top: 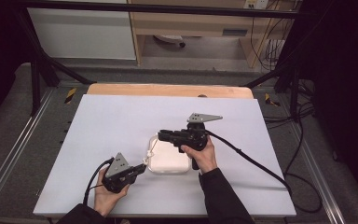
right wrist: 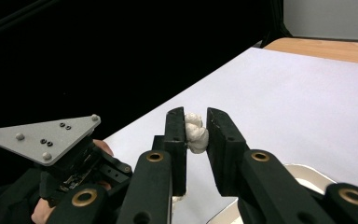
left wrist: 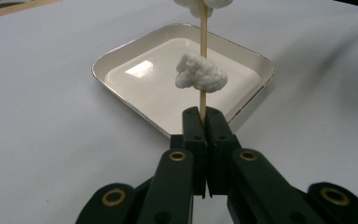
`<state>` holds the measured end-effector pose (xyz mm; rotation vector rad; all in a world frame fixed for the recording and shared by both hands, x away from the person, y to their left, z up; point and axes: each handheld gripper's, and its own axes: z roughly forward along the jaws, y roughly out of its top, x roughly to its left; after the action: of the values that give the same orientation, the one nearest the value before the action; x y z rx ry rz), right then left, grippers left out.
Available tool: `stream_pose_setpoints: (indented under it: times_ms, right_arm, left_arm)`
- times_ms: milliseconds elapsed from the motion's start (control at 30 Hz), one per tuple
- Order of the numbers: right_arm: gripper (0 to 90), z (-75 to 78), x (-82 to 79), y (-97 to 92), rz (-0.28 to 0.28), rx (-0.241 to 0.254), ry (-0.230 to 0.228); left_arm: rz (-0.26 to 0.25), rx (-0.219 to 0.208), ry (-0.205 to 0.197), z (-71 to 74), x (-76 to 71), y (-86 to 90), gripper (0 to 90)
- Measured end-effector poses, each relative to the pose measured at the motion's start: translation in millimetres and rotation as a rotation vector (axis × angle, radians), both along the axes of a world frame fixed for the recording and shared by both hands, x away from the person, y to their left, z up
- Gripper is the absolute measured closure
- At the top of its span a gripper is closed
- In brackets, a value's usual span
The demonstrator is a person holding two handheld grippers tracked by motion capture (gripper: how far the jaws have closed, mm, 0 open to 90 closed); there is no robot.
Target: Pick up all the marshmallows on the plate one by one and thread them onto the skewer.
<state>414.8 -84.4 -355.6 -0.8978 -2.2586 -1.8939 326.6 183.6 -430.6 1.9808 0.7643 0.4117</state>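
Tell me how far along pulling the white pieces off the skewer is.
Done: nothing lies in the white tray yet. In hand: the left gripper clamps the skewer; the right gripper pinches the top white piece. Left: a second piece sits lower on the stick.

Lab workspace, black metal frame point(top: 42, 65), trailing cables point(top: 272, 49), white table point(top: 112, 121)

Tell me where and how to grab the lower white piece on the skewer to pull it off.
Grip the lower white piece across its bulging sides, coming from the free end of the skewer. The left gripper pinches the stick's bottom end, so the way off is probably upward, above the tray.
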Motion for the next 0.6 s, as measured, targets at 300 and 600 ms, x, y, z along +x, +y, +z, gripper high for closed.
stream_pose_setpoints:
  times_ms: [300,600]
  right_arm:
    - [81.2,-5.4,-1.9,3.2,0.025,-0.032,-0.001]
    - [82.0,-2.3,-1.9,0.7,0.004,-0.026,-0.01]
  left_arm:
    - [-0.001,0.038,0.018,-0.2,1.2,-1.4,88.8]
    - [-0.008,0.02,0.023,0.7,1.7,1.0,88.8]
